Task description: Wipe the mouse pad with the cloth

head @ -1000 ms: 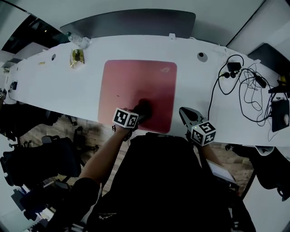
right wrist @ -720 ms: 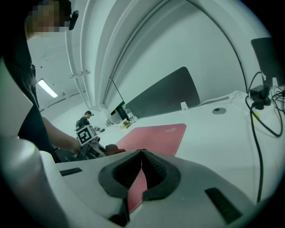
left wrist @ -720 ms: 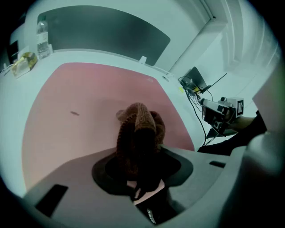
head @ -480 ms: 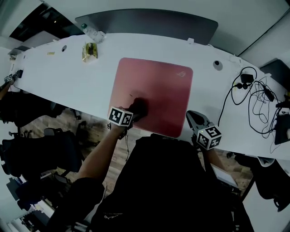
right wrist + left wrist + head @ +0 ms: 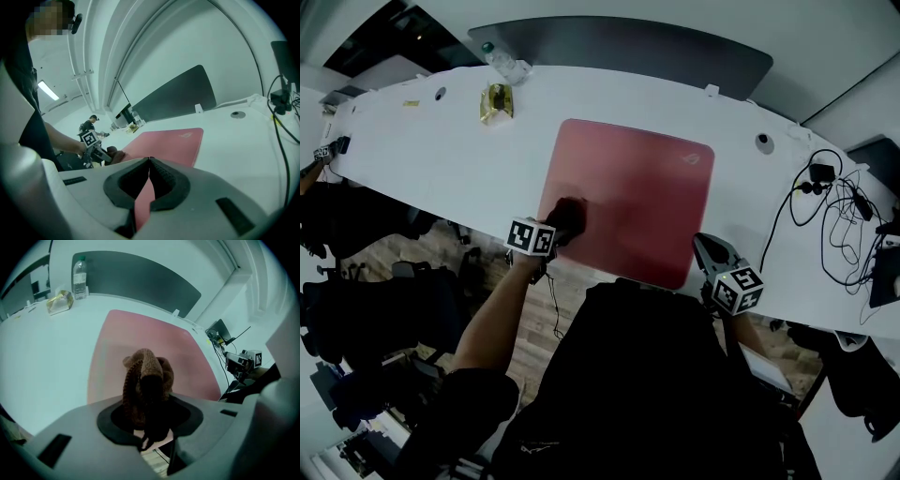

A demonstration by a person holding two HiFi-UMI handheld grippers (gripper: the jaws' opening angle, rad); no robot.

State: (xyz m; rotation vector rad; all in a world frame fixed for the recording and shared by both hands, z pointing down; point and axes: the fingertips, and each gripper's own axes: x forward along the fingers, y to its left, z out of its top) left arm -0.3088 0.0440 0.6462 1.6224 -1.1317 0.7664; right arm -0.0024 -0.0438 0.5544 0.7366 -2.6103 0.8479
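Left tool (image 5: 149, 401): pinching cloth (image 5: 145, 373) on mouse pad (image 5: 647, 202), by the desk's (image 5: 412, 150) front edge.
Right tool (image 5: 149, 165): pressed together, empty.
Risk: pad looks unpinned, could skid.

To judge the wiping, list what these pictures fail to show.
- Head view: where the cloth meets the mouse pad is covered by the cloth and left gripper.
- Left gripper view: the pad's near edge lies behind the gripper's body.
- Head view: the pad's corner logo and the yellow packet are too small to read.
- Dirt on the pad: too faint to tell.
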